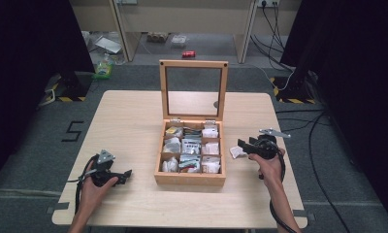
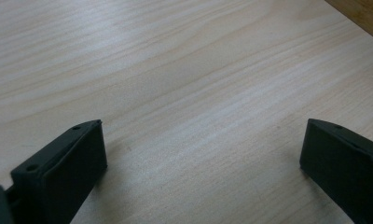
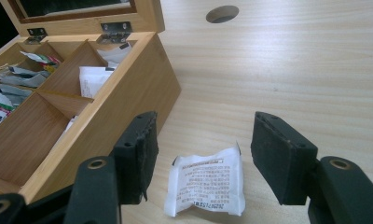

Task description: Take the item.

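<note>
1. On the pale wooden table (image 1: pixel 129 121), which carried everything else, a round hole (image 3: pixel 222 13) was cut into the top beyond the box.
2. Near the table's middle stood the wooden box (image 1: pixel 189 177), its glass-paned lid (image 1: pixel 193 89) raised upright on two hinges; its compartments (a grid of nine) held small packets and sachets.
3. At the person's left, the left gripper (image 1: pixel 125 175) rested low over bare tabletop, well apart from the box. Its jaws stood wide apart with only wood grain between them.
4. At the right, the right gripper (image 1: pixel 241 144) was held just beside the box's right wall, pointing towards it. Its jaws were parted and pressed on nothing.
5. Smallest of all, the white sachet (image 3: pixel 205 186) lay flat on the table just beside the box's outer wall, crumpled and printed with small text. In the right gripper view it sat between and just below the spread jaws, untouched by either pad (image 3: pixel 145 154).
</note>
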The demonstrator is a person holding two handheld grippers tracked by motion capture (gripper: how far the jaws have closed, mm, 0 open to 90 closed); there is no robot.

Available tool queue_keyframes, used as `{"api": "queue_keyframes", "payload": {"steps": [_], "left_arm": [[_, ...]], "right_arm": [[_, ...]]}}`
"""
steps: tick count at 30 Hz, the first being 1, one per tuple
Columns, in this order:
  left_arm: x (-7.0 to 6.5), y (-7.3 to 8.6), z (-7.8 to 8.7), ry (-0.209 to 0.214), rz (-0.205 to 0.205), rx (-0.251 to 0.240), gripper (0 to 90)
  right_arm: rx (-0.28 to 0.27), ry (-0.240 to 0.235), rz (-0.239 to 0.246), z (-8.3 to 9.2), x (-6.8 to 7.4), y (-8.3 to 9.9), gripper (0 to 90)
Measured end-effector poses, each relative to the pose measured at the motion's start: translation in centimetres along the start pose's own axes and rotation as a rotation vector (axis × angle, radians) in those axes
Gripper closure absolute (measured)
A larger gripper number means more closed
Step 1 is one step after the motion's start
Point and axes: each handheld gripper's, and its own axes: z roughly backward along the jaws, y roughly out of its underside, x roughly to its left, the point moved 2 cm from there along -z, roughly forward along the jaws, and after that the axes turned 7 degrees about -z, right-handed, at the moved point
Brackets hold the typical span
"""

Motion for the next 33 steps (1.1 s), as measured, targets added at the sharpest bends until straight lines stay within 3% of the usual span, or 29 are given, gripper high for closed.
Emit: {"api": "queue_keyframes", "payload": {"steps": [6,20,33], "left_arm": [[0.0,0.0,0.0,0.0,-0.001,0.0,0.0],[0.0,0.0,0.0,0.001,-0.001,0.0,0.0],[0.0,0.0,0.0,0.0,0.0,0.0,0.0]], "right_arm": [[-0.002,-0.01,0.028,-0.1,0.2,-0.4,40.1],[-0.027,-0.063,0.033,-1.1,1.2,-2.0,38.7],[-0.021,-0.099,0.062,-2.2,2.6,-2.1,37.2]]}}
